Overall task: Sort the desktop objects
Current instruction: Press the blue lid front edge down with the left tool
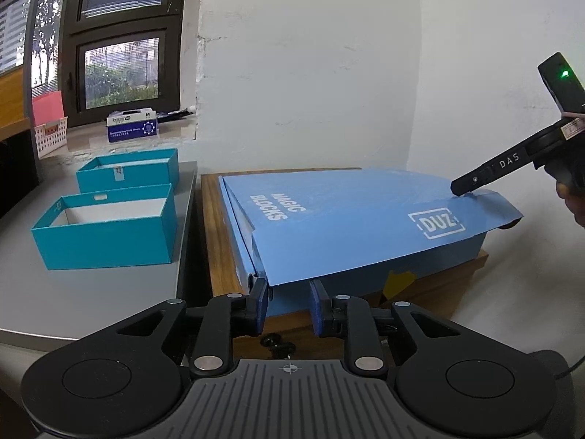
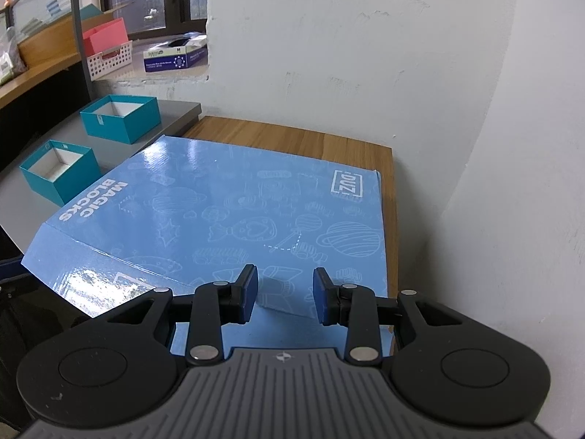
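- Glossy blue card fills the left wrist view: the Magic Blocks box (image 1: 351, 226) lies flat on a wooden counter (image 1: 215, 241), and we take it as our landmark. Its lid (image 1: 365, 219) is tilted, raised at the corner nearest the right-hand tool.
- Our left tongs (image 1: 289, 305) sit at the near edge of that box, jaws apart with a moderate gap and nothing between them. We judge they wait there to steady the box or catch the lid's front flap.
- At the box's far right corner, the right tongs (image 1: 461, 187) press on or nip the lid edge; from this view we cannot tell which. That contact probably explains the tilt.
- Left of the box, on a grey counter (image 1: 91, 292), stand two open teal trays (image 1: 106, 226), empty as far as we see, likely bins for sorting. Beyond them, a glove carton (image 1: 132, 126) rests on the windowsill.
- In the right wrist view, the right tongs (image 2: 285, 292) hover over the near part of the box lid (image 2: 237, 212), jaws parted. The folded front flap (image 2: 109, 278) juts out toward the box's near left.
- Nothing is visibly held here, so we judge the lid is being guided, not carried.
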